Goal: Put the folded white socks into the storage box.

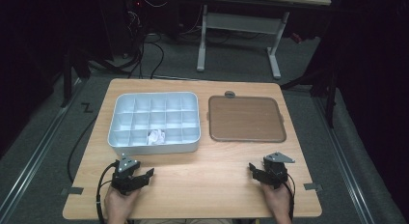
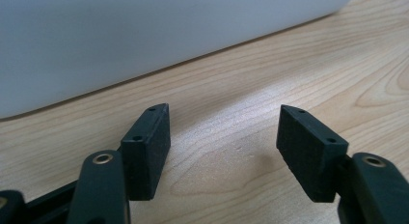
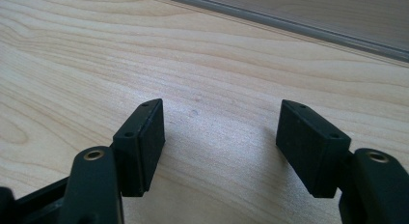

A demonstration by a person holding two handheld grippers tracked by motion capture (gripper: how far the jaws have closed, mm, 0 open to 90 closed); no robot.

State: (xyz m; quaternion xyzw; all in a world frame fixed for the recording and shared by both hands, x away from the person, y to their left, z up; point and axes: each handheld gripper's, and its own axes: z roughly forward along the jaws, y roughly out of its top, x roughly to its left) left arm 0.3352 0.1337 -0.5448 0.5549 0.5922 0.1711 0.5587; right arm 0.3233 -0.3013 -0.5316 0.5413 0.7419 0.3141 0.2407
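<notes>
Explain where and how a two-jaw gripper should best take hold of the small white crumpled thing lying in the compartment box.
Probably from straight above. The white crumpled thing lies in a front-row cell of the compartment box, with cell walls close around it, so a sideways approach looks blocked. Pinch its bunched top across the middle, jaws lined up with the cell's free space. The left gripper, open on the table, is nearer.

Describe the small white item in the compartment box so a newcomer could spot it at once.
On the wooden table a pale grey compartment box lies left of a brown tray. In the box's nearest row, near the middle, sits a crumpled white wad. Every other compartment looks empty.
</notes>
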